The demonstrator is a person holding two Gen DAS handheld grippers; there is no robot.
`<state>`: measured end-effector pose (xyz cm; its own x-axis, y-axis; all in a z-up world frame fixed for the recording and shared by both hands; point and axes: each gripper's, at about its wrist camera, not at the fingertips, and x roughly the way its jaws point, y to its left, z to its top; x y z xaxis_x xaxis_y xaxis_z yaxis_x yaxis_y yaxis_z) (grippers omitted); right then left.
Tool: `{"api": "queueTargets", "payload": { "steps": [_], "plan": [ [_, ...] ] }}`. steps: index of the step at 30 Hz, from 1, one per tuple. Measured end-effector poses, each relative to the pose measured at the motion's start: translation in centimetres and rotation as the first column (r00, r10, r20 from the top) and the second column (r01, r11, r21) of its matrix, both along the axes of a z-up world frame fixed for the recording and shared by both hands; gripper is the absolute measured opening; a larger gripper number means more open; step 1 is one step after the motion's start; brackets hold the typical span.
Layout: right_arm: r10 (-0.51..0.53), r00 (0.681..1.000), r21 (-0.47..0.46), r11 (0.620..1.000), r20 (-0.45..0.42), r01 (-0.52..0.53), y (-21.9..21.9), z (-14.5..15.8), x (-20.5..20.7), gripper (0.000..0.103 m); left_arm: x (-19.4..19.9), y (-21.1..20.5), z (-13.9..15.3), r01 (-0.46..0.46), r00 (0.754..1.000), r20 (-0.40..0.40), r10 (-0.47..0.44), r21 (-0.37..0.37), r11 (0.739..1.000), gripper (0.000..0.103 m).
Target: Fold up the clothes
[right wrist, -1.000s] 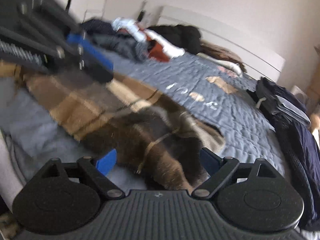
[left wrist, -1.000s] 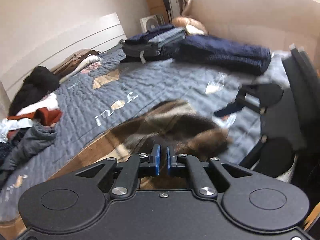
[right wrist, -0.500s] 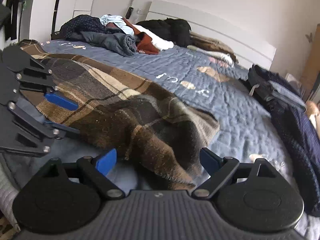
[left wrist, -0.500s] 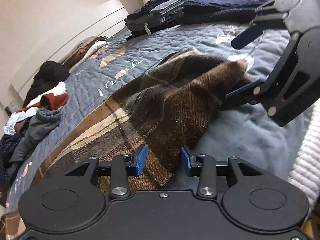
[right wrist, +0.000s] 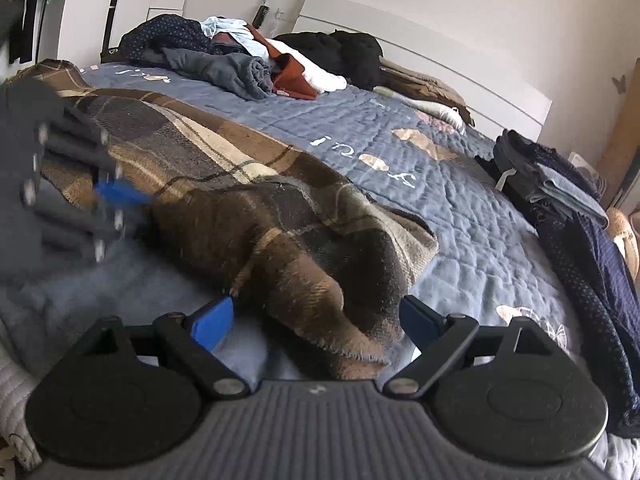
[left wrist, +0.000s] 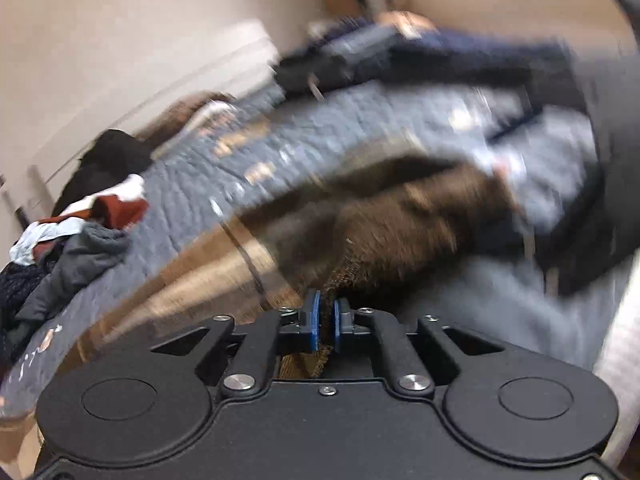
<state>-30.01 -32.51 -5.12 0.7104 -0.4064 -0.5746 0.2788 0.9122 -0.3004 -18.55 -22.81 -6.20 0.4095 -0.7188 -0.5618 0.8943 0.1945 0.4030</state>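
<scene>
The left gripper (left wrist: pixel 325 322) has its two blue-padded fingers pinched together on the near edge of the brown, tan and dark plaid woollen blanket (left wrist: pixel 384 220), a thin fold of the cloth caught between the pads. The left wrist view is heavily blurred. In the right wrist view the same left gripper (right wrist: pixel 116 196) appears as a smeared dark shape with one blue pad, at the blanket's left side.

The right gripper (right wrist: pixel 316 320) has its blue-tipped fingers spread wide, one on each side of a fringed corner of the plaid blanket (right wrist: pixel 256 208), which lies between them; I cannot tell whether either finger touches it.

The blanket sprawls, rumpled and partly doubled over, across the near side of a bed covered with a blue-grey quilted bedspread (right wrist: pixel 400 136) printed with pale shapes. Farther back, near the white headboard (right wrist: pixel 420 32), a heap of loose clothes (right wrist: pixel 248 56) sits in grey, rust, white and black. On the right, a stack of folded dark navy garments (right wrist: pixel 548 176) rests on the quilt, well apart from the blanket.
</scene>
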Motion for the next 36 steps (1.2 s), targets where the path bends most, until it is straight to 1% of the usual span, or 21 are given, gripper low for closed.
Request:
{"api": "queueTargets", "payload": {
  "steps": [6, 8, 10, 12, 14, 16, 17, 20, 21, 22, 23, 24, 25, 26, 27, 28, 31, 32, 34, 36],
  "plan": [
    [0.021, 1.000, -0.063, 0.998, 0.012, -0.020, 0.7, -0.4, 0.9, 0.090, 1.3, 0.6, 3.5, -0.053, 0.992, -0.120, 0.039, -0.117, 0.992, 0.004],
    [-0.008, 1.000, -0.065, 0.998, 0.003, 0.009, 0.4, -0.8, 1.4, 0.090, 1.7, 0.7, 4.7, -0.073, 0.986, -0.161, 0.048, -0.154, 0.985, 0.003],
    [-0.058, 0.998, -0.055, 0.997, -0.021, 0.057, -0.2, -1.1, 1.9, 0.090, 1.8, 0.8, 5.3, -0.071, 0.986, -0.159, 0.045, -0.162, 0.984, 0.003],
    [-0.104, 0.994, -0.014, 0.994, -0.013, 0.104, -0.8, -1.1, 2.0, 0.089, 1.8, 0.9, 6.0, -0.069, 0.987, -0.158, 0.042, -0.169, 0.983, 0.003],
    [-0.126, 0.992, 0.068, 0.990, 0.029, 0.123, -1.5, -0.6, 1.9, 0.089, 2.0, 1.0, 6.8, -0.072, 0.985, -0.166, 0.042, -0.180, 0.981, 0.003],
    [-0.164, 0.985, 0.104, 0.982, 0.046, 0.159, -2.1, -0.6, 2.0, 0.089, 2.4, 1.2, 7.8, -0.084, 0.982, -0.185, 0.047, -0.197, 0.977, 0.003],
    [-0.184, 0.982, 0.119, 0.977, 0.052, 0.177, -2.4, -0.6, 2.0, 0.089, 2.5, 1.2, 8.2, -0.084, 0.983, -0.180, 0.048, -0.201, 0.976, 0.003],
    [-0.248, 0.967, 0.160, 0.959, 0.066, 0.235, -3.4, -0.5, 2.0, 0.089, 2.8, 1.5, 9.4, -0.087, 0.985, -0.164, 0.052, -0.214, 0.973, 0.003],
    [-0.271, 0.960, 0.176, 0.950, 0.068, 0.256, -3.8, -0.5, 1.9, 0.086, 2.9, 1.6, 9.6, -0.090, 0.984, -0.168, 0.054, -0.215, 0.972, 0.003],
    [-0.296, 0.953, 0.214, 0.937, 0.071, 0.275, -4.4, -0.4, 1.7, 0.085, 2.9, 1.7, 9.8, -0.094, 0.983, -0.173, 0.057, -0.216, 0.972, 0.003],
    [-0.317, 0.946, 0.266, 0.920, 0.069, 0.288, -4.9, -0.5, 1.5, 0.082, 3.0, 1.9, 10.0, -0.098, 0.982, -0.177, 0.059, -0.218, 0.971, 0.003],
    [-0.336, 0.940, 0.318, 0.899, 0.064, 0.300, -5.5, -0.5, 1.3, 0.070, 3.0, 1.9, 10.1, -0.097, 0.982, -0.180, 0.058, -0.215, 0.972, 0.003],
    [-0.349, 0.934, 0.354, 0.885, 0.072, 0.303, -5.9, -0.4, 1.1, 0.046, 2.9, 2.0, 10.3, -0.095, 0.982, -0.182, 0.057, -0.212, 0.973, 0.003],
    [-0.360, 0.929, 0.386, 0.871, 0.081, 0.304, -6.2, -0.3, 1.0, 0.035, 2.8, 2.0, 10.3, -0.086, 0.982, -0.183, 0.048, -0.205, 0.975, 0.003],
    [-0.372, 0.924, 0.418, 0.856, 0.090, 0.304, -6.5, -0.1, 0.8, 0.017, 2.6, 2.0, 10.4, -0.082, 0.983, -0.179, 0.045, -0.204, 0.976, 0.003],
    [-0.384, 0.918, 0.450, 0.840, 0.099, 0.303, -6.8, 0.0, 0.6, 0.011, 2.4, 2.0, 10.5, -0.078, 0.983, -0.176, 0.042, -0.202, 0.976, 0.003],
    [-0.421, 0.899, 0.541, 0.787, 0.121, 0.296, -7.7, 0.5, 0.1, 0.008, 2.3, 2.3, 10.8, -0.084, 0.984, -0.172, 0.049, -0.206, 0.975, 0.003],
    [-0.427, 0.894, 0.552, 0.782, 0.138, 0.289, -8.0, 1.2, -0.2, 0.008, 2.4, 2.5, 10.9, -0.089, 0.983, -0.174, 0.053, -0.206, 0.974, 0.003],
    [-0.432, 0.883, 0.553, 0.788, 0.185, 0.269, -8.7, 3.2, -1.0, 0.009, 2.5, 2.8, 11.3, -0.092, 0.982, -0.183, 0.053, -0.212, 0.973, 0.003],
    [-0.394, 0.891, 0.474, 0.843, 0.226, 0.253, -8.6, 5.4, -1.2, 0.011, 2.4, 3.1, 12.0, -0.096, 0.982, -0.181, 0.053, -0.233, 0.968, 0.003]
  ]
}}
